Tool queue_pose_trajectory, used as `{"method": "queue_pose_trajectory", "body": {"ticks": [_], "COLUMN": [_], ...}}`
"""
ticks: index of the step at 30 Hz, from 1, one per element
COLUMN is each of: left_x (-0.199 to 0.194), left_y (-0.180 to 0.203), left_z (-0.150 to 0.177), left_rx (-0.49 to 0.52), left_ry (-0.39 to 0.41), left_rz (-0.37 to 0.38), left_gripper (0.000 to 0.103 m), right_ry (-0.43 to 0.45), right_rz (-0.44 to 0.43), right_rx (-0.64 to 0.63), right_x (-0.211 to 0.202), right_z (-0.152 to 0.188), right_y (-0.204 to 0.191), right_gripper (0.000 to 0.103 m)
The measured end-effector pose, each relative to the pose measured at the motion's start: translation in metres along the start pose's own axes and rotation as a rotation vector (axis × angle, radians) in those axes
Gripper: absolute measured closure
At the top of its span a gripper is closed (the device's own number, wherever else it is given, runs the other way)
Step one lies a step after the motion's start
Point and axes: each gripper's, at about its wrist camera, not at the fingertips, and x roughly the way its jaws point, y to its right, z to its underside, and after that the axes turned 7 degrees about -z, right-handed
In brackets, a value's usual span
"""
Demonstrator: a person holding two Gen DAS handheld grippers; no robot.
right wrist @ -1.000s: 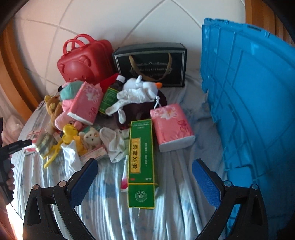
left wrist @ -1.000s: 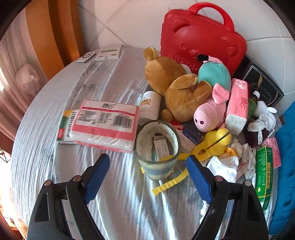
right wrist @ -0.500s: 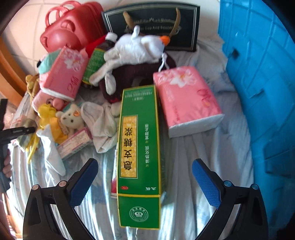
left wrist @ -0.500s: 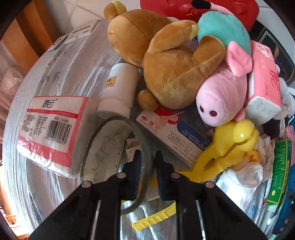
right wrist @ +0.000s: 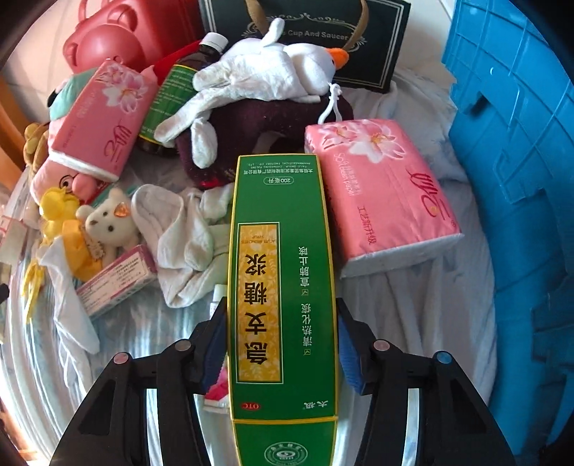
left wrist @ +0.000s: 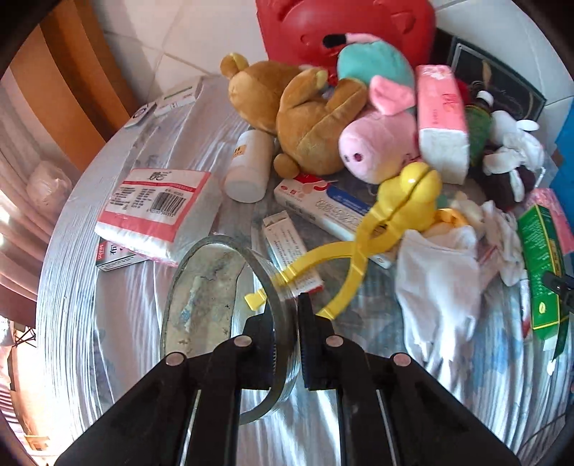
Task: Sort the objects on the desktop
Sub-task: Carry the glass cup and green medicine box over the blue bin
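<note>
In the left wrist view my left gripper point(left wrist: 286, 322) is shut on the wall of a stained glass cup point(left wrist: 204, 304). One finger is inside the rim and one outside, and the cup hangs tilted over the grey cloth. In the right wrist view a long green medicine box point(right wrist: 283, 286) lies lengthwise between the jaws of my right gripper point(right wrist: 283, 344). The jaws are closing, and the blue pads point(right wrist: 346, 344) meet both long sides of the box near its end. The same box point(left wrist: 541, 258) shows at the right edge of the left wrist view.
A blue crate point(right wrist: 520, 179) stands to the right. A pink tissue pack point(right wrist: 380, 193) lies beside the box, with white cloths point(right wrist: 186, 243) to its left. Plush toys point(left wrist: 312, 125), yellow tongs point(left wrist: 376, 233), a white bottle point(left wrist: 249, 165) and a red case point(left wrist: 340, 25) crowd the back.
My left gripper closed on the cup's wall and drew it back, tilted, off the small boxes. My right gripper came down over the green box and its jaws narrowed onto it.
</note>
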Motion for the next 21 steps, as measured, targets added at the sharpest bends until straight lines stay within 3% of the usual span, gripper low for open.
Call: {"method": "queue_pose_trajectory", "body": {"ticks": [6, 21], "left_x": [-0.042, -0.188], "left_y": [0.010, 0.061], "left_z": [0.005, 0.021], "left_rx": [0.048, 0.126], "left_ry": [0.102, 0.387], "left_rz": [0.017, 0.222], "left_gripper": [0.093, 0.093], "right_ry": [0.094, 0.461], "right_rz": [-0.027, -0.045], "right_rx": [-0.026, -0.088], "right_x": [-0.051, -0.252], "right_z": [0.017, 0.072], "right_y": [-0.010, -0.021], "right_gripper": [0.050, 0.050]}}
